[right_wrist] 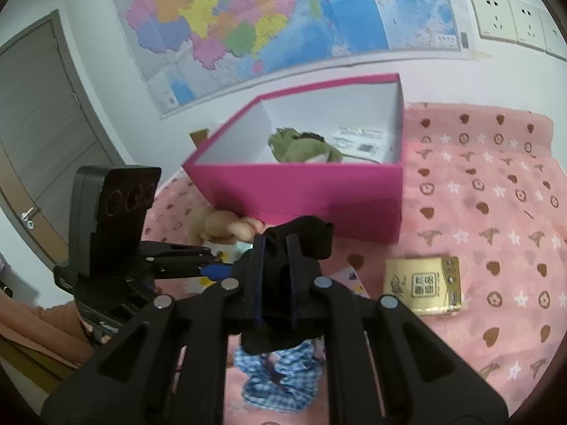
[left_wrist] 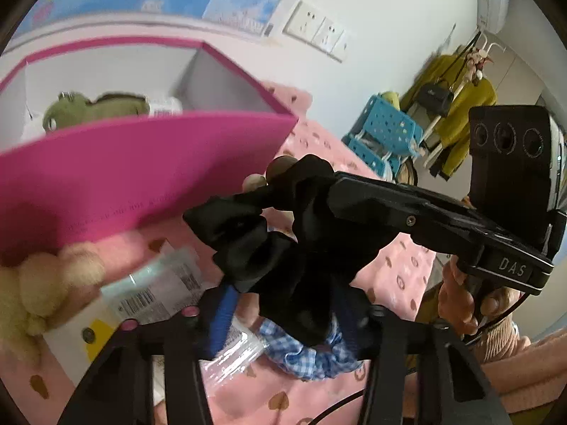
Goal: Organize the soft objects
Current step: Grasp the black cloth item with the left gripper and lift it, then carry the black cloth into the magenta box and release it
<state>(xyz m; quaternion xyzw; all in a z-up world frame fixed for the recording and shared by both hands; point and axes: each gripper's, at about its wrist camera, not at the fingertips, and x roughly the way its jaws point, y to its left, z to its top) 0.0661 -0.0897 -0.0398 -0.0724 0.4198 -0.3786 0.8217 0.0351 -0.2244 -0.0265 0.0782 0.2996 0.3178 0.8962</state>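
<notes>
Pink blanket [right_wrist: 496, 212] covers the whole bed, and the magenta box [right_wrist: 301, 191] sits on it near the wall. The box already has a green plush [right_wrist: 301, 147] inside plus some flat packet, so sorting looks like it's only partly done. Still out on the blanket: a gold packet [right_wrist: 423, 285], a blue checked scrunchie [right_wrist: 280, 375], a beige fluffy toy [left_wrist: 39, 283] right by the box front, and a few plastic-wrapped bits. The black scrunchie [right_wrist: 301, 244] is up off the blanket — the right gripper [right_wrist: 274, 248] has its fingers pressed nearly together, pinching it. The left gripper [left_wrist: 283, 301] sits just under it, half closed, and honestly I can't tell if it's gripping the fabric or not. My guess is the black one goes in the box next.
</notes>
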